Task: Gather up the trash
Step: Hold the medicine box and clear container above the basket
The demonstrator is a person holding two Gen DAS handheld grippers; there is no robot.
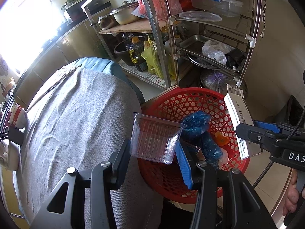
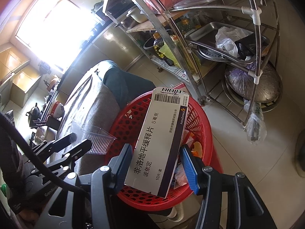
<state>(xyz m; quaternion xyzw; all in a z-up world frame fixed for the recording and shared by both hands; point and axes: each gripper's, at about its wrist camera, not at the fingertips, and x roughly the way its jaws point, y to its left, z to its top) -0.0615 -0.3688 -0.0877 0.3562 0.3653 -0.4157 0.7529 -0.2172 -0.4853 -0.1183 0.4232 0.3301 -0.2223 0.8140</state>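
Note:
My left gripper is shut on a clear plastic tray and holds it over the near rim of a red mesh basket. The basket holds blue crumpled bags and orange scraps. My right gripper is shut on a white medicine box and holds it above the same basket. The box also shows in the left wrist view, at the basket's right rim. The clear tray also shows in the right wrist view, left of the basket.
A table under grey cloth stands left of the basket, with bowls at its far end. A metal rack with pans, lids, bags and oil bottles stands behind the basket. Tiled floor lies to the right.

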